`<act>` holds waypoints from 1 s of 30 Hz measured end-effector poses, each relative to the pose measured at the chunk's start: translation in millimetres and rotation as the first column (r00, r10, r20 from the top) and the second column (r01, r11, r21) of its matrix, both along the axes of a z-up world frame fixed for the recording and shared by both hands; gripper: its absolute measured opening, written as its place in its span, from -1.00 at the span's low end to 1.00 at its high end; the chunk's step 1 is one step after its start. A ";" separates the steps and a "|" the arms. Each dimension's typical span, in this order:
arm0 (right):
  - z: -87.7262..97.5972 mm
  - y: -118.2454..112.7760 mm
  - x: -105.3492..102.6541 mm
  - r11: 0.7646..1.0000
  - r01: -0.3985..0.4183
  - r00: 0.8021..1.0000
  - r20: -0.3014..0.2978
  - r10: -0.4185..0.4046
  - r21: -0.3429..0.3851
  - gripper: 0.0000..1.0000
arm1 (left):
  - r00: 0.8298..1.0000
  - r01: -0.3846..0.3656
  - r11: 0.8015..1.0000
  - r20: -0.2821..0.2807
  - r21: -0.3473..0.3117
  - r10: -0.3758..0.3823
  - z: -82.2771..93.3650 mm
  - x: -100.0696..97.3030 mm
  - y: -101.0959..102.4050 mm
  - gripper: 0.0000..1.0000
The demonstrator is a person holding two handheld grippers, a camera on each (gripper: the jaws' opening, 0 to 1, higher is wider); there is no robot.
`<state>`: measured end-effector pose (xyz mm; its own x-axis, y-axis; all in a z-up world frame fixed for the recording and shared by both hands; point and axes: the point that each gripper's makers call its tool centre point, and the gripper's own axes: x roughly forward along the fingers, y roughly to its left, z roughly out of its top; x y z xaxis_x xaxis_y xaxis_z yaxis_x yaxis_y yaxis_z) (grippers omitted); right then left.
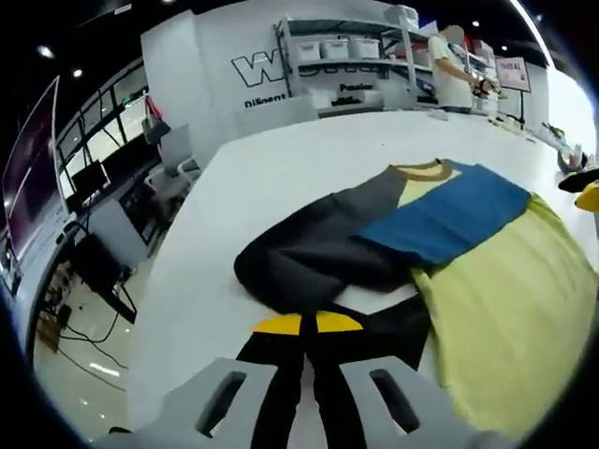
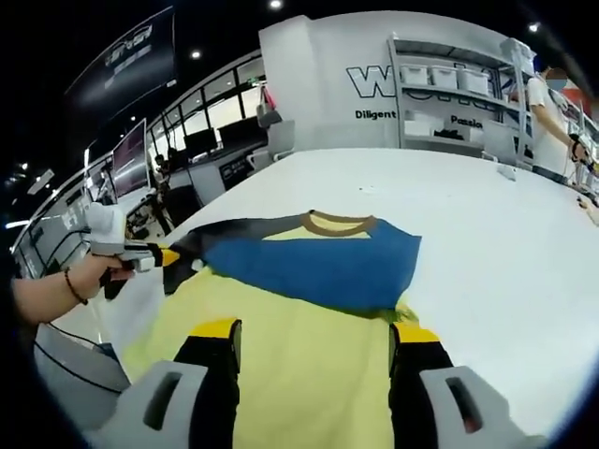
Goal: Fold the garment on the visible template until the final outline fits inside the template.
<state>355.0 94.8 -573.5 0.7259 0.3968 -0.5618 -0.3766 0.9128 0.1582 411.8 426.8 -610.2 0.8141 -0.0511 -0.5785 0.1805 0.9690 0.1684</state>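
1 garment (image 2: 309, 309), yellow body with blue and dark grey sleeves, lies flat on 1 white table (image 2: 487, 224). Left gripper (image 1: 309, 327) jaws clenched together at dark sleeve (image 1: 318, 253). Right gripper (image 2: 314, 341) jaws spread, above yellow body.

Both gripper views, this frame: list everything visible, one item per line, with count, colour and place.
Short-sleeved cloth garment: one, yellow body, brown collar, blue sleeve folded across the chest, dark grey sleeve on the other side; flat on the table.
Large white table: one, white, under the garment.
Metal shelving with white bins: one unit, grey, against the far wall.
Person in a white top: one, standing by the shelving.
Desks with monitors: several, dark, beyond the table's edge.
Left claw: black with yellow tips, shut on the dark grey sleeve.
Right claw: black with yellow tips, open over the yellow body.
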 end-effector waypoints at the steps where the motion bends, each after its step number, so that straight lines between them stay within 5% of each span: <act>1: -0.3 0.6 -0.3 1.000 0.000 1.000 -0.004 0.000 0.004 0.23 | 1.000 -0.011 1.000 0.012 0.012 0.011 3.4 -0.1 4.3 -1.00; 11: -6.0 3.0 -2.7 1.000 -0.011 1.000 -0.022 0.011 -0.003 0.23 | 0.985 -0.123 0.992 0.118 -0.014 0.124 32.5 0.3 44.0 -1.00; 16: -7.2 2.3 -3.0 1.000 -0.009 1.000 -0.026 0.009 -0.005 0.23 | 0.972 -0.173 0.983 0.153 -0.060 0.181 41.5 0.7 55.0 -1.00; 18: -7.2 2.4 -3.5 1.000 -0.011 1.000 -0.025 0.011 -0.002 0.23 | 0.953 -0.213 0.969 0.190 -0.122 0.234 52.8 1.9 63.9 -1.00; 22: -8.1 2.4 -5.0 1.000 -0.012 1.000 -0.027 0.012 0.002 0.24 | 0.936 -0.237 0.959 0.228 -0.158 0.269 63.9 3.6 67.8 -1.00; 23: -8.5 2.2 -5.3 1.000 -0.012 1.000 -0.027 0.012 0.003 0.25 | 0.928 -0.237 0.964 0.264 -0.122 0.262 71.5 5.2 70.2 -1.00; 30: -5.9 3.2 -7.6 0.999 -0.037 0.999 0.008 0.037 -0.013 0.41 | 0.929 -0.208 0.968 0.280 -0.142 0.241 79.2 13.6 62.9 -1.00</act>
<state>347.3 97.9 -579.4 0.7153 0.4162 -0.5614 -0.4114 0.9001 0.1431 425.4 489.7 -530.9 0.9436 0.1043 -0.3141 -0.0857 0.9937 0.0726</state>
